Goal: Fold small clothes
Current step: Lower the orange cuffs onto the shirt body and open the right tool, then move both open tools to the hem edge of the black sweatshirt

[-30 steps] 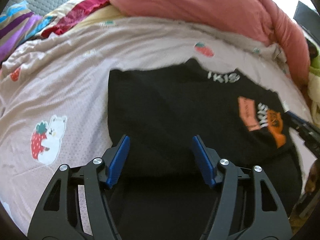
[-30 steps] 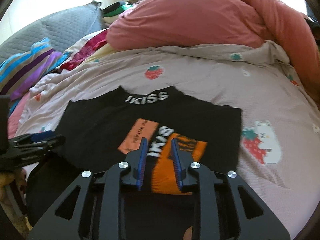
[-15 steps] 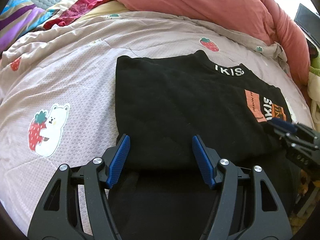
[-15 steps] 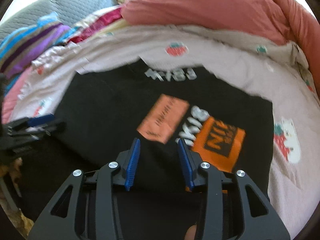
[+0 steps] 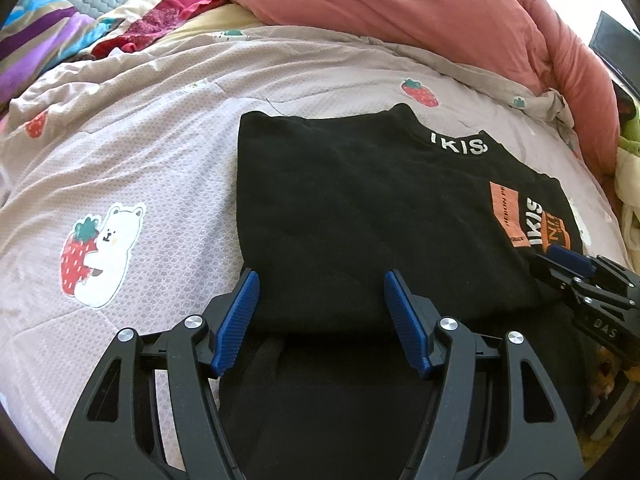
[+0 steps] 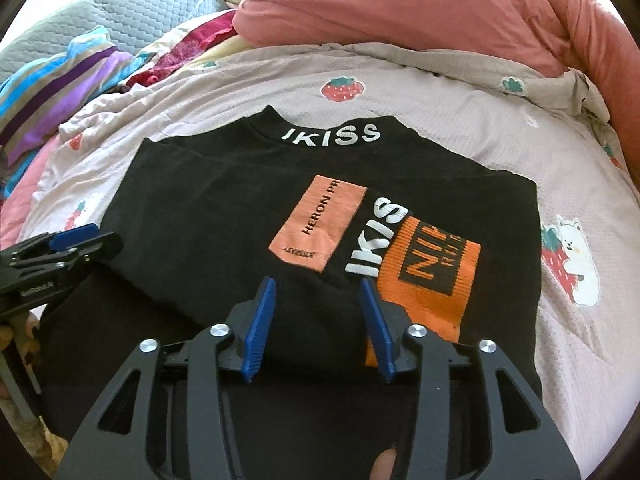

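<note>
My left hand-held gripper (image 5: 320,320) stands with its jaws wide apart over the near, folded edge of the black sweater (image 5: 360,216). The blue pads (image 5: 240,320) press on nothing that I can see; dark cloth lies beneath and between them. My right hand-held gripper (image 6: 316,324) has just been spreading its jaws, and they now stand parted over the sweater's near edge — black cloth and the corner of an orange knit cuff (image 6: 432,280) show between and beyond the pads, but I see no pinch on either.

From the left camera the right hand-held gripper shows at the right edge, its tip lying at the sweater's printed side. From the right camera the left hand-held gripper (image 6: 60,248) shows at the left edge, just at the sweater's side.

The sweater lies flat on the bed, folded into a rough rectangle, with its collar on the far side bearing white letters "IKISS" (image 6: 330,136). An orange patch (image 6: 320,224) sits on its front, and a sleeve is folded in across it — the orange cuff ends beside that patch.

Under it is a pale pink bedsheet (image 5: 160,160) printed with strawberries and a white bear (image 5: 100,252). Beyond lie a salmon-pink quilt (image 5: 400,8), heaped along the far side, and a striped cloth (image 6: 52,96) at the far left.
</note>
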`<state>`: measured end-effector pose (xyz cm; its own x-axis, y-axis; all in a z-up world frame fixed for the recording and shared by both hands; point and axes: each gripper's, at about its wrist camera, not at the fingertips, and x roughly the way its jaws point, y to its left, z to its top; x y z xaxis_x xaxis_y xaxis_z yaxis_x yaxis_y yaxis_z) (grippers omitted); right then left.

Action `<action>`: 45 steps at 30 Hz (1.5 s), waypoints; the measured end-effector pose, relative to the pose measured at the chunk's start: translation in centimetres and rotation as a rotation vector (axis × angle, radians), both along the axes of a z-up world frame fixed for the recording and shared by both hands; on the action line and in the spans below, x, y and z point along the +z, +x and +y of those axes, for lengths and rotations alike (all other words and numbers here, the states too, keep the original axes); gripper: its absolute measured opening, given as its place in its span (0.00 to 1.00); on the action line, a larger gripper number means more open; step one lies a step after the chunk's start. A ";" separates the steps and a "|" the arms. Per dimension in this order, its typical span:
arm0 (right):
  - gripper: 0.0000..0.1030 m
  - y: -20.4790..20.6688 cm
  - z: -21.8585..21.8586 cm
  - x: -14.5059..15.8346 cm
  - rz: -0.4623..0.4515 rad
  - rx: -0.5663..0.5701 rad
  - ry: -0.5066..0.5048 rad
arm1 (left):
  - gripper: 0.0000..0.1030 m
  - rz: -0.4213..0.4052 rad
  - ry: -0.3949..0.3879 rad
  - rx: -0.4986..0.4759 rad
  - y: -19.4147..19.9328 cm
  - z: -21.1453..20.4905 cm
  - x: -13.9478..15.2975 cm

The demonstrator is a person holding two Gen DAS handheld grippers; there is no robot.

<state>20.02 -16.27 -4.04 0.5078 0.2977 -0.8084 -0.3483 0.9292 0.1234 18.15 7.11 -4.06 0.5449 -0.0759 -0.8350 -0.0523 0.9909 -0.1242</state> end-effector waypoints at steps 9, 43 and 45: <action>0.54 -1.2 -0.6 1.0 0.000 -0.008 0.030 | 0.55 -0.008 0.025 -0.003 -0.4 -0.5 0.5; 0.91 -5.2 -4.1 5.7 -0.102 -0.063 0.126 | 0.91 -0.132 0.077 0.037 -5.4 -2.3 5.7; 0.91 -5.6 -4.2 5.8 -0.107 -0.062 0.128 | 0.91 -0.137 0.079 0.039 -5.8 -2.4 6.0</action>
<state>14.45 -20.50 1.81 0.6097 0.3597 -0.7063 -0.3079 0.9286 0.2071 12.34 4.74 1.90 0.6552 0.0103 -0.7554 -0.0784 0.9954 -0.0545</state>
